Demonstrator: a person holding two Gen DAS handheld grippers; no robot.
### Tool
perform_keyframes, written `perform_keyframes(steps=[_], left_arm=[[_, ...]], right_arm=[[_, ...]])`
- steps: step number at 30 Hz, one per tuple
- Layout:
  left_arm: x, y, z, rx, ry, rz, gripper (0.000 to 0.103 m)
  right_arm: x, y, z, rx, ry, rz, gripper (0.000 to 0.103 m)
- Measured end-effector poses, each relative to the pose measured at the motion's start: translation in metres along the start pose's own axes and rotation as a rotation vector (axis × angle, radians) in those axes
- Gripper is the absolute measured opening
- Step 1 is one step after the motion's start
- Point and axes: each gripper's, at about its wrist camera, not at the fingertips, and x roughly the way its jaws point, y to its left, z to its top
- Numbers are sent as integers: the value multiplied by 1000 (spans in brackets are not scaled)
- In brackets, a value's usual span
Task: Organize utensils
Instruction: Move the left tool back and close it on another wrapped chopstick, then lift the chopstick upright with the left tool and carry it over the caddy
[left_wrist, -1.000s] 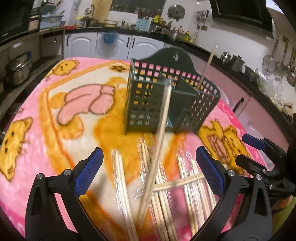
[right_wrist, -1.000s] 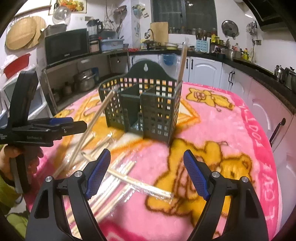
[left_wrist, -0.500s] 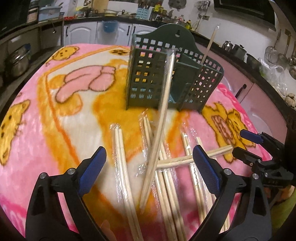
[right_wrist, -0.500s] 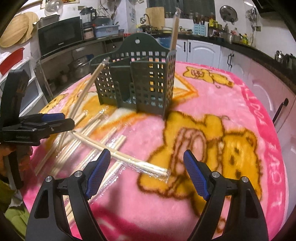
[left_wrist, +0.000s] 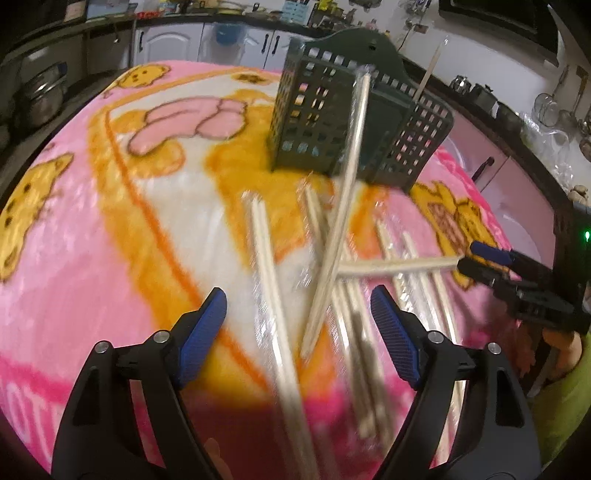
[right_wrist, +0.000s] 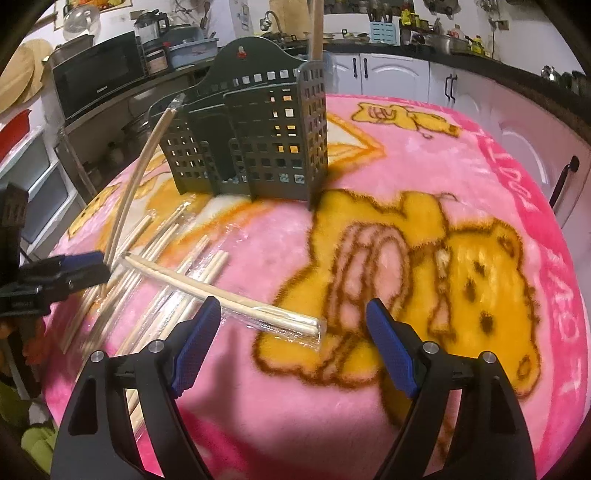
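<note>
A dark green perforated utensil holder (left_wrist: 325, 122) (right_wrist: 258, 147) stands on the pink blanket, with one chopstick (left_wrist: 430, 74) (right_wrist: 316, 29) upright in it. Several plastic-wrapped chopstick pairs (left_wrist: 269, 266) (right_wrist: 162, 236) lie in front of it. One wrapped pair (left_wrist: 343, 192) (right_wrist: 136, 177) leans on the holder's rim. Its lower end sits between the fingers of my left gripper (left_wrist: 299, 328), whose jaws are closing without touching it. My right gripper (right_wrist: 295, 343) is open around the near end of a crosswise wrapped pair (right_wrist: 229, 299) (left_wrist: 399, 264).
A pink blanket (right_wrist: 461, 184) with yellow bear prints covers the table. Kitchen counters, white cabinets (right_wrist: 395, 77) and a microwave (right_wrist: 96, 81) ring the table. My right gripper (left_wrist: 491, 266) shows at the right edge of the left wrist view, my left gripper (right_wrist: 70, 269) at the left edge of the right one.
Both grippers have sunk closer to the chopsticks on the blanket. The left jaws have narrowed around the leaning pair. The crosswise pair's end now lies between the right fingers.
</note>
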Motion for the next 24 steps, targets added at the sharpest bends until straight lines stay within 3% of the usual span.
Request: perform_keyframes(steps=[13, 24], left_arm=[[-5, 10, -8, 6, 13, 19, 43], [2, 6, 5, 42, 12, 36, 8]], right_arm=[[16, -3, 6, 13, 48, 8, 78], [16, -2, 7, 9, 46, 23, 75]])
